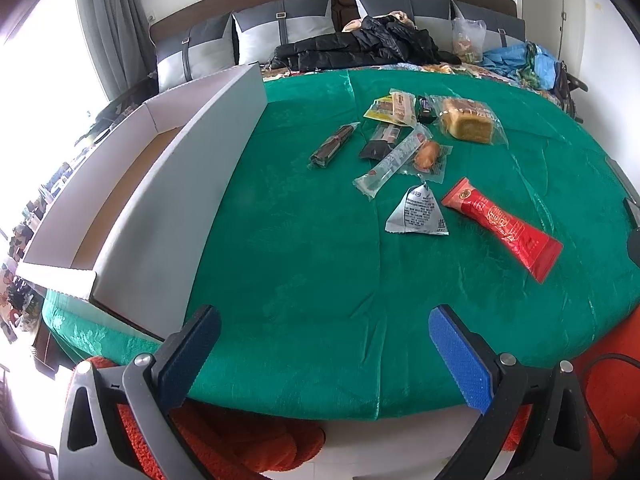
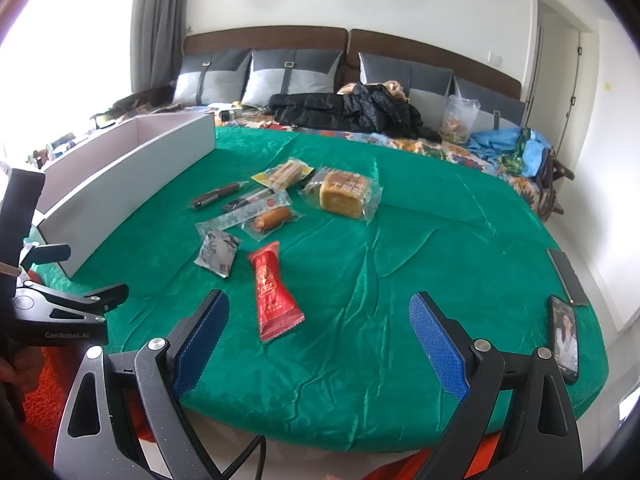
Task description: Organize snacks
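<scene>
With the left gripper (image 1: 324,344) and right gripper (image 2: 320,332) both spread wide and empty above the green satin tablecloth (image 1: 304,248), the slick red foil snack packet (image 2: 274,294) nearest them, well apart from the long white cardboard box (image 1: 160,208), could slide away when pinched.

The white box (image 1: 160,216) hides most of its inside behind its near wall; only a strip of brown floor shows. In the right wrist view the box (image 2: 132,168) runs off behind the left gripper (image 2: 60,280) at nine o'clock. A small dark snack (image 1: 425,109) sits half under the yellow packet (image 1: 390,109), so its kind is unclear. The print on the grey triangle pack (image 1: 418,212) is too small to read. The phone (image 2: 565,338) at three o'clock has a tiny picture. A second flat thing (image 2: 568,276) behind it is cut short.
</scene>
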The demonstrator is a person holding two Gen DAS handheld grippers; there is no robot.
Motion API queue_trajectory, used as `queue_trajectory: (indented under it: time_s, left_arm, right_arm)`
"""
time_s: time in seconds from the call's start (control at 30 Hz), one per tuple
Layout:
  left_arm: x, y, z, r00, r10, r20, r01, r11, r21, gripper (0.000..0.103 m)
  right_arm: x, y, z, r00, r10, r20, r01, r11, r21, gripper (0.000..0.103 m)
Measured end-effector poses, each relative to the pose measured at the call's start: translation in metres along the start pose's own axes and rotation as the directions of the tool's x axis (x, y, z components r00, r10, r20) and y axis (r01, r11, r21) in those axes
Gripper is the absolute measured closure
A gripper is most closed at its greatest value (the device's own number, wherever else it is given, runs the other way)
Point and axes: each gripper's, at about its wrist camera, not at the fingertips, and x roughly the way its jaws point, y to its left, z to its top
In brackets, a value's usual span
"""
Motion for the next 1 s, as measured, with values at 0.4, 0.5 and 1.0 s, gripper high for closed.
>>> queue_trajectory:
  time_s: [0.4, 0.5, 1.0]
  left_arm:
    - [0.0018, -0.0011, -0.0024, 1.0, 0.006, -0.008, -0.006, 1.0, 0.014, 0.0]
    - [0.0024, -0.0014, -0.003, 1.0, 0.004, -0.011, -0.004, 1.0, 0.016, 0.0]
    - [0.0054, -0.0032, -0.0027, 1.0, 0.002, -0.025, -0.001, 1.0, 0.024, 0.0]
  right_arm:
    - [-0.0011, -0.0001, -0.0019, 1.0, 0.012, -0.003, -0.012, 1.0, -0.009, 0.009]
    - [-0.0007, 0.0001, -0.0015, 1.0, 0.013, -0.003, -0.013, 1.0, -0.008, 0.009]
    - [-0.0004, 0.0019, -0.0026, 1.0, 0.014, -0.004, -0.014, 1.0, -0.009, 0.009]
